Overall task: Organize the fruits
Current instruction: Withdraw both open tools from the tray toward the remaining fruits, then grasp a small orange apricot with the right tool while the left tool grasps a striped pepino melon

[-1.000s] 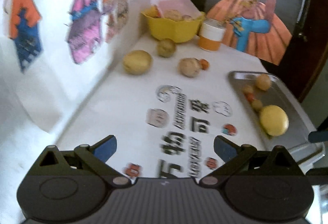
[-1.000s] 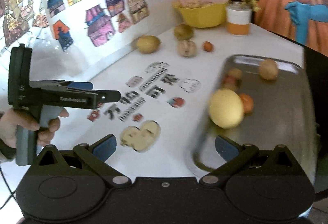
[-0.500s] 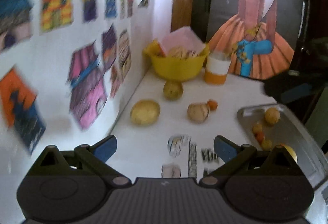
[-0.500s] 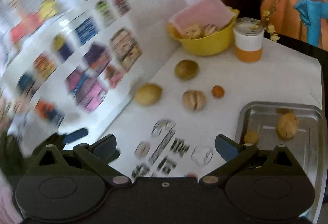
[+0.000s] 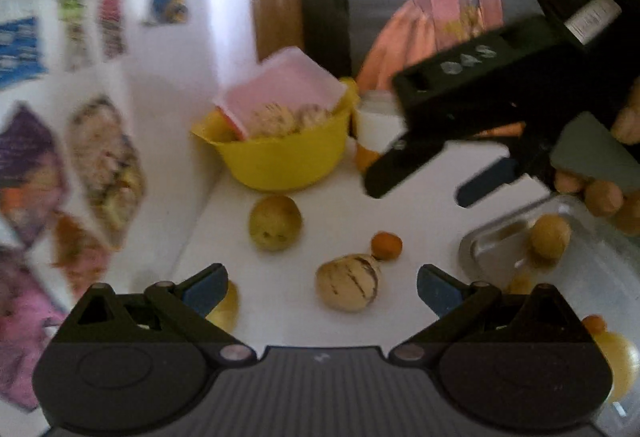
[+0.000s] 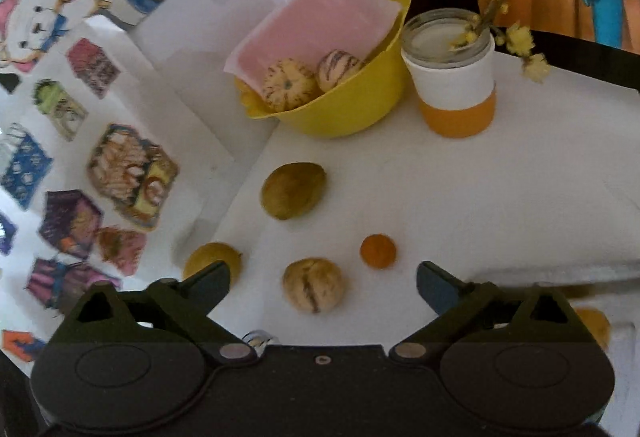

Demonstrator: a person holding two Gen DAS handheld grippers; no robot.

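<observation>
Both grippers w/ jaws spread wide, nothing between the fingers. Left gripper (image 5: 322, 289) hangs over the white table (image 5: 320, 209), striped melon (image 5: 347, 287) lying just ahead in the gap, small orange fruit (image 5: 386, 245) touching its far right side. Green-brown fruit (image 5: 275, 223) sits further back, near the yellow bowl (image 5: 280, 157). A yellow fruit (image 5: 226, 307) peeks out behind the left finger, mostly hidden. Right gripper (image 6: 323, 287) also over the table; in its view the melon (image 6: 314, 285) is between the fingers, orange fruit (image 6: 378, 251) just beyond and apart from it, green-brown fruit (image 6: 293, 190) further back, yellow fruit (image 6: 212, 257) by the left finger. Bowl (image 6: 352, 105) holds 2 striped melons and a pink sheet (leaning vs. the rim). Jar (image 6: 454, 77) w/ orange base beside bowl, touching or nearly. Metal tray (image 5: 500, 237) at right holds a tan fruit (image 5: 550, 237) and a few smaller ones, blurry. In the left view the right gripper (image 5: 420, 181) shows from the side above the tray's far end, a hand (image 5: 608, 189) on its grip.
</observation>
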